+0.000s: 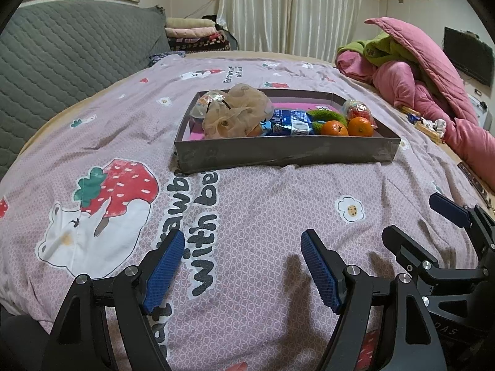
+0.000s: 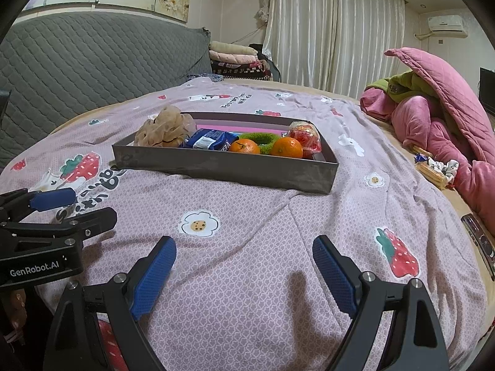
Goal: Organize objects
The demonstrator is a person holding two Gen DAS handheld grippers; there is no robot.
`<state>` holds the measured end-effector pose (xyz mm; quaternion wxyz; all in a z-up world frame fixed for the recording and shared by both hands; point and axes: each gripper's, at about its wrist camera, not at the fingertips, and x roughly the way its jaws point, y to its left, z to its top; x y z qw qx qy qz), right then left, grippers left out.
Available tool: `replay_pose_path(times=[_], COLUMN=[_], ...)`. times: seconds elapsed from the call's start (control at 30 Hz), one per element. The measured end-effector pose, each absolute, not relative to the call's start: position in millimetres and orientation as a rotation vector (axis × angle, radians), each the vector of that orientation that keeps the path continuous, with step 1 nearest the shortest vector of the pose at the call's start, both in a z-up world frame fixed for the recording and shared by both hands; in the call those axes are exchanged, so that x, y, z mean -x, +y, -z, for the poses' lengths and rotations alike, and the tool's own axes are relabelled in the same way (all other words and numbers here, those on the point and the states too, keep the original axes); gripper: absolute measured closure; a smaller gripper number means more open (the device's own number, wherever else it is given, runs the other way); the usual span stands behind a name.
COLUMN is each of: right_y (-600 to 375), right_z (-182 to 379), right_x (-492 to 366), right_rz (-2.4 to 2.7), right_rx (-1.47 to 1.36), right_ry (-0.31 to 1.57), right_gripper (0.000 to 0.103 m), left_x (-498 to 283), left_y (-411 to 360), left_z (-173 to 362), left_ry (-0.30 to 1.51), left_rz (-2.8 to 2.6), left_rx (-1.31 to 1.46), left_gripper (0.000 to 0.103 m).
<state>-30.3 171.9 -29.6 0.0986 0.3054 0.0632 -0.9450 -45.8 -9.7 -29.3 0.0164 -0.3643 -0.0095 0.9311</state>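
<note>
Left wrist view is showing the shallow grey rectangular tray (image 1: 287,151) lying crosswise on the pink strawberry-print bedsheet (image 1: 263,204), both grippers' fingers (image 1: 164,270) released, gripping nothing.

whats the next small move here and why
Probably swing the right gripper toward the loose snacks lying by the pink quilt. Both grippers are open and empty above the bedspread, the left gripper too, and the grey tray already holds the oranges, scrunchies and cookie packet, so those stray items seem left to gather.
</note>
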Motion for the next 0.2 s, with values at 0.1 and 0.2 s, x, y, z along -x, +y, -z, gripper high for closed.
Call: replay_pose_path(times=[0.1, 0.2], right_y=[171.3, 171.2], right_z=[30.6, 30.8], right_x=[31.3, 31.5], right_rz=[2.793, 2.793], right_rx=[-0.905, -0.904], right_ry=[0.188, 0.186], right_gripper=[0.013, 0.013], left_x=[46.6, 47.0], left_y=[-9.5, -8.8], left_z=[29.7, 29.1], left_ry=[-0.029, -0.034], left_rz=[-2.89, -2.882], left_rx=[1.135, 1.124], left_gripper=[0.024, 0.024])
